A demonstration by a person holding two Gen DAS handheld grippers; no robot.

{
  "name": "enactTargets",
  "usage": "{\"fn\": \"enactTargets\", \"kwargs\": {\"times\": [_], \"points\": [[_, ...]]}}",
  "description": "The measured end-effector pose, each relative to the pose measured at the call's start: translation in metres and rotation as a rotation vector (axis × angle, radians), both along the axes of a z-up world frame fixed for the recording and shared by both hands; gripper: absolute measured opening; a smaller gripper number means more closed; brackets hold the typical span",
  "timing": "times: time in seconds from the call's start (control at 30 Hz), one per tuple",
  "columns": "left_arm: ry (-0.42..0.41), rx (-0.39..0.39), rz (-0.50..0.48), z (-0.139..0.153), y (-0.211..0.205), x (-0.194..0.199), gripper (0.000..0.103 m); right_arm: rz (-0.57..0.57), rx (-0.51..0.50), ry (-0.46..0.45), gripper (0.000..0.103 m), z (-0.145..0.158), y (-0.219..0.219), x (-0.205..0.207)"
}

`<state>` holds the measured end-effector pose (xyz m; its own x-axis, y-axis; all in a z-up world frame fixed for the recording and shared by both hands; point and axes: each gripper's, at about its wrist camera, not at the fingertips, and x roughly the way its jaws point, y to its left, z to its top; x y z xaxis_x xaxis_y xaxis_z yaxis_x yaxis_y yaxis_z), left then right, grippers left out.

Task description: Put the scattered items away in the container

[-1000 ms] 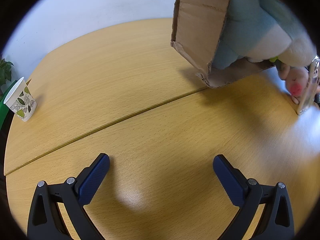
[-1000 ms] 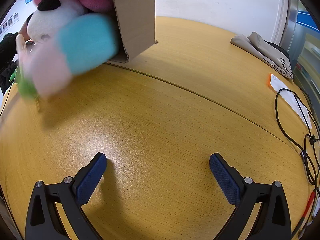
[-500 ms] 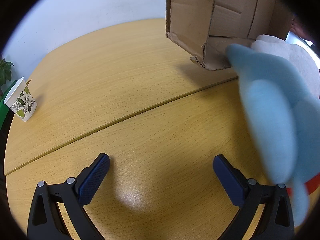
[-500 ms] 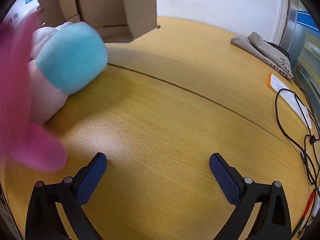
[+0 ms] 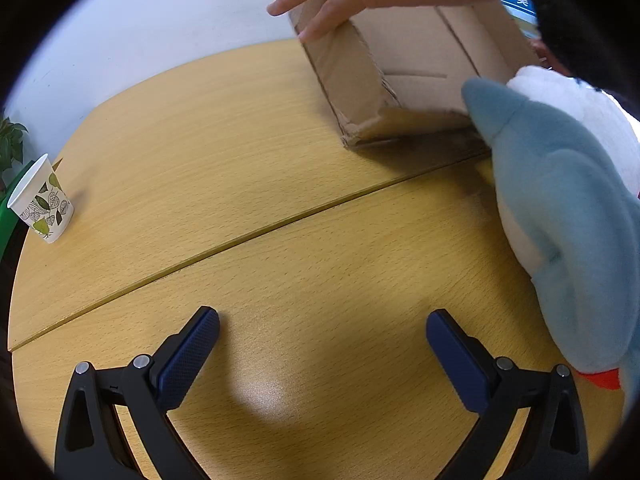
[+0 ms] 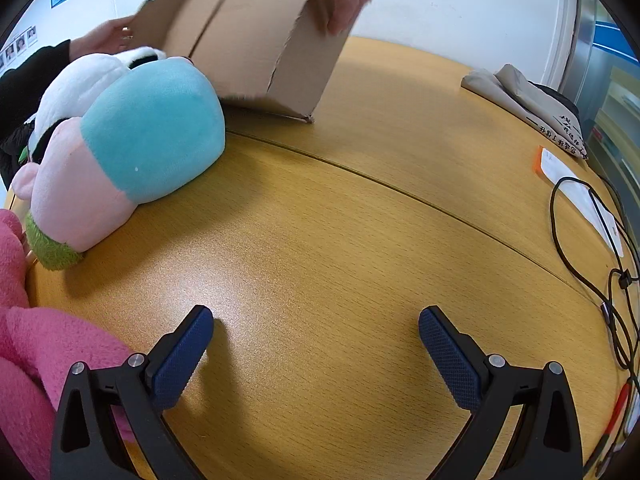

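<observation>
Tipped out a moment ago, the plush toys (image 6: 132, 148) now lie at my near left beside the cardboard box (image 6: 256, 36) hands are setting down far off, so both my right gripper (image 6: 316, 344) and left gripper (image 5: 322, 346), spread and empty, should wait, then pinch a soft body squarely.

The round light-wood table (image 5: 224, 168) shows a fine printed grain under a smooth satin finish, with a soft glare patch at 6 o'clock. The brown corrugated cardboard box (image 5: 404, 76) at 1 o'clock is matt and rough, its lower edges frayed. The blue-grey and white plush toy (image 5: 560, 216) at 3 o'clock is short-napped fleece (soft, no sheen). The white paper cup with green leaf print (image 5: 42, 206) at 9 o'clock looks smooth. The left gripper (image 5: 322, 340) has matt black plastic arms, dimpled dark-blue rubbery pads (image 5: 188, 360) and shiny metal rivets.

In the right wrist view, the fluffy pink plush (image 6: 36, 360) at 8 o'clock has longer pile, and the black cable (image 6: 576, 236) at 3 o'clock is glossy.
</observation>
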<state>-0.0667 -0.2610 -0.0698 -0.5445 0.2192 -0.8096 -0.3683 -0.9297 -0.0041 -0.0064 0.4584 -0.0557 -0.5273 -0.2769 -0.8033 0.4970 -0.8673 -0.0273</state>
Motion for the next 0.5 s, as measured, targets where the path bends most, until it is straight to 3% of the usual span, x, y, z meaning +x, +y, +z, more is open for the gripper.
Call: {"fn": "enactTargets", "kwargs": {"times": [0.5], "points": [[0.0,0.0,-0.001,0.0007,0.0003,-0.0002,0.103,-0.001,0.0,0.0,0.103,-0.0001,-0.0001,0.0005]]}}
